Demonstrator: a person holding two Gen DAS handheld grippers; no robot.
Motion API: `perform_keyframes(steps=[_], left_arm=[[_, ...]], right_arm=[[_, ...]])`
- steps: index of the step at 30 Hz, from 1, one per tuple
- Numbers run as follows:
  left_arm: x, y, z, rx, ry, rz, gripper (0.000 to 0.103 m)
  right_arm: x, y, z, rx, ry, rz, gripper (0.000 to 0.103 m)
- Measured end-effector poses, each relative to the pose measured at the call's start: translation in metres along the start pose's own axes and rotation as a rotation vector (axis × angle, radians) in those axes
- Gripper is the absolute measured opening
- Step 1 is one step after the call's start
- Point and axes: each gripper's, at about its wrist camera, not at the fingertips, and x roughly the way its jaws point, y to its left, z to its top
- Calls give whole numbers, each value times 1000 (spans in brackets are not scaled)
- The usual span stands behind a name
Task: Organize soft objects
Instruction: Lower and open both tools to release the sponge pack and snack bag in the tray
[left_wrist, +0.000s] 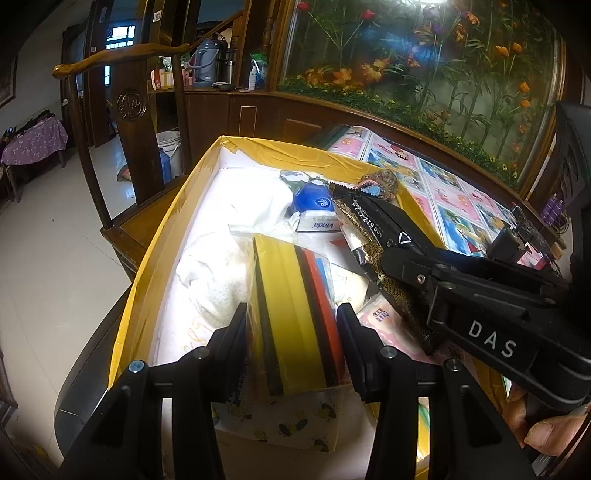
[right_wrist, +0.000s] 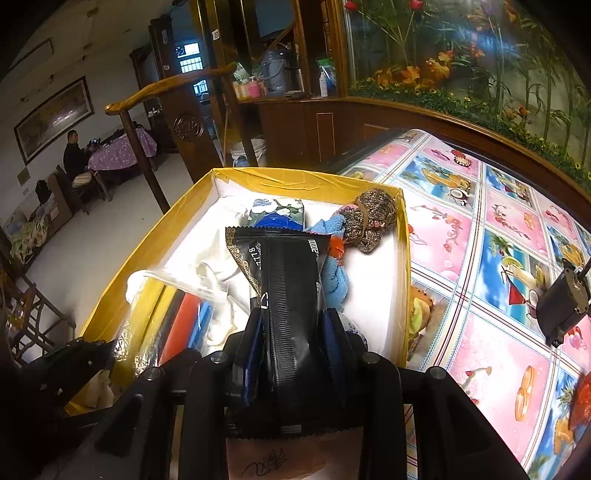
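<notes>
Your left gripper sits at the lower centre of its view, jaws part open astride a yellow, black and red sponge pack in clear film; whether the pads press it, you cannot tell. The pack's long axis runs from the frame's bottom toward its top, inside the one yellow-taped cardboard box. Further right, your right gripper is clamped on one black gold-trimmed foil pouch, long axis pointing up-frame over the box. Beyond it lie one blue tissue pack, one blue cloth and one brown knitted bundle.
</notes>
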Motion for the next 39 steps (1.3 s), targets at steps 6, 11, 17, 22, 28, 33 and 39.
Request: perform_keyframes(steps=[6,11,17,22,28,33,39], left_arm=[[0,0,-1,1,2,4,48],[0,2,-1,-12,10,13,55],[0,1,-2,-14,12,15,63],[2,-1,-2,-6,20,1,70],[1,0,-1,-14,15,-23,70],[0,1,-2,-14,7,-31,71],[-4,1,-4,-15,-16,-49,73]], right_arm=[[0,1,-1,2,-4,1,35],[-2,-3,-1,23,-11,14,36],[-5,-4,-2,34,-18,19,47],[-13,-2,-3,16,-58,3,65],[-27,5,-5,-25,-126,-37,74],[-38,1,-2,-1,-159,-21,76],[-49,-5,-3,33,-191,-9,80]])
